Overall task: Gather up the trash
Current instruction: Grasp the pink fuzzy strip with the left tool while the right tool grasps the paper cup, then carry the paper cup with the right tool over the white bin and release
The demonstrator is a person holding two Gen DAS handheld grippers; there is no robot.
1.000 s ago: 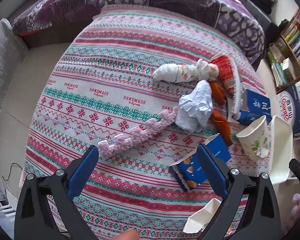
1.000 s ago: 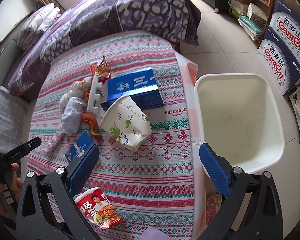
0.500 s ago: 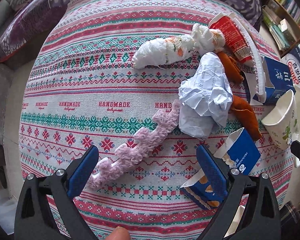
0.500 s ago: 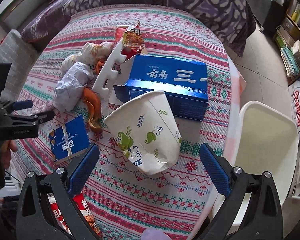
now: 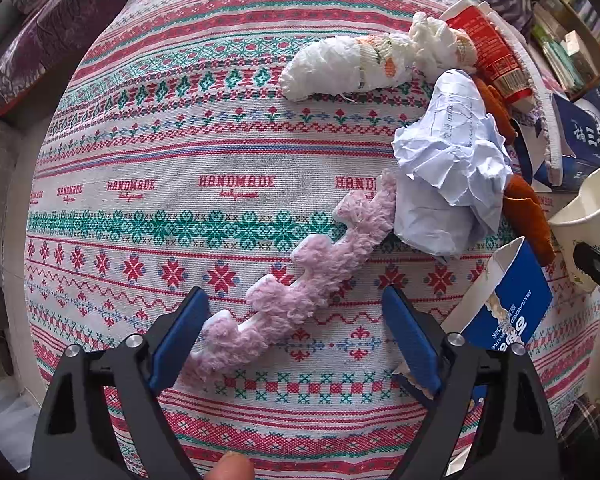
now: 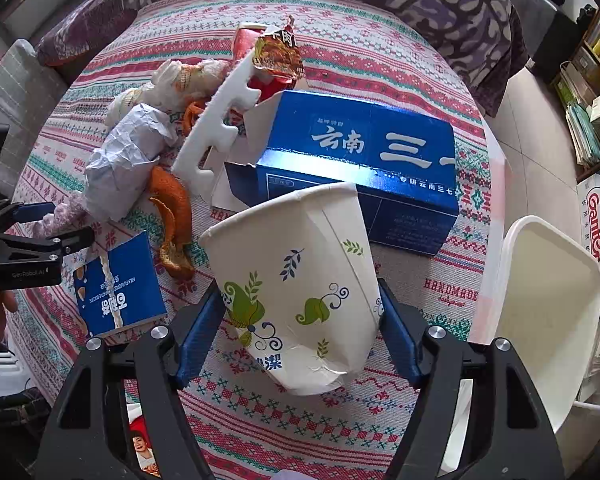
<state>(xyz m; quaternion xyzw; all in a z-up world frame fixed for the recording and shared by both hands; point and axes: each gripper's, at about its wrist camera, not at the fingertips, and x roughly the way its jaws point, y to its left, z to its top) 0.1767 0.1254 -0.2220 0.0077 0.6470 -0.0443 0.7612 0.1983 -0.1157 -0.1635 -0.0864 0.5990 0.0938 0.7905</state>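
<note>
While the left wrist view is now showing the cloth far closer than a second ago, the left gripper (image 5: 294, 334) is lowering onto the pink fuzzy strip (image 5: 300, 280), its jaws spread wide and holding nothing. The strip's near end is lying between the blue pads, close to the left pad, so a grasp looks imminent. Beyond it, the crumpled paper (image 5: 452, 184) is resting on the strip's far end, with the white tissue wad (image 5: 348, 68) and the torn blue carton (image 5: 508, 304) nearby on the tablecloth (image 5: 180, 160).

Turning to the right wrist view, the right gripper (image 6: 300, 336) is closing in too: the paper cup (image 6: 296, 280), well ahead a second ago, is now lying on its side between wide-open jaws, both pads seeming to touch its walls without squeezing. Its interior is hidden from here. The white bin (image 6: 548, 304), beside the table edge at right, is showing only a bare interior, so no trash appears collected yet. The blue box (image 6: 364, 164) is sitting just behind the cup.
</note>
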